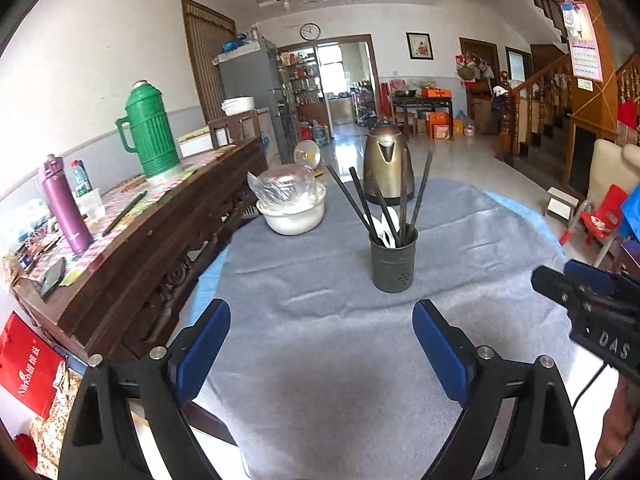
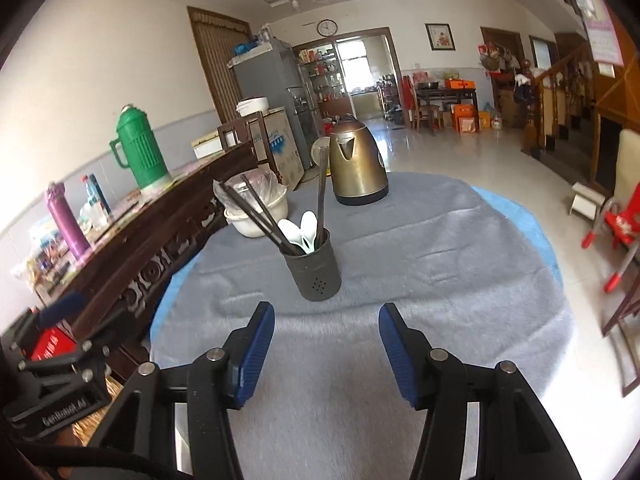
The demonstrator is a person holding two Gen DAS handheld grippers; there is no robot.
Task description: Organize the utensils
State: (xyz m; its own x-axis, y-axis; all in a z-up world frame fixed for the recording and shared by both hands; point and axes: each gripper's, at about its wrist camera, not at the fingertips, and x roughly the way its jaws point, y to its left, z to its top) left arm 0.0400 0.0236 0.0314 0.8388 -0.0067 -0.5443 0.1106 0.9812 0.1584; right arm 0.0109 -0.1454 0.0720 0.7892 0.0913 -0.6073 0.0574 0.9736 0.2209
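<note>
A dark holder [image 1: 394,261] stands upright near the middle of the worktop [image 1: 320,340], on a grey cloth [image 1: 480,248] that covers most of it, with a blue layer showing at the cloth's edges. Dark chopsticks [image 1: 352,196] lean out of the holder at several angles, and white spoons [image 2: 298,232] sit inside it among them. The left gripper [image 1: 322,338] hovers over the near part of the cloth, jaws released wide and holding nothing, with the holder beyond and a little right of its centre line. The right gripper [image 2: 326,340] is likewise over the near cloth, jaws spread apart and empty, the holder just beyond them and slightly left. Each gripper shows at the edge of the other's view, the two well apart. Far behind the holder stands a bronze kettle [image 1: 388,168], and to the far left a white bowl [image 1: 292,216] with clear plastic bunched over it. Left of the worktop runs a dark carved sideboard [image 1: 132,248] bearing a green flask [image 1: 150,130] and a purple bottle [image 1: 66,204]
</note>
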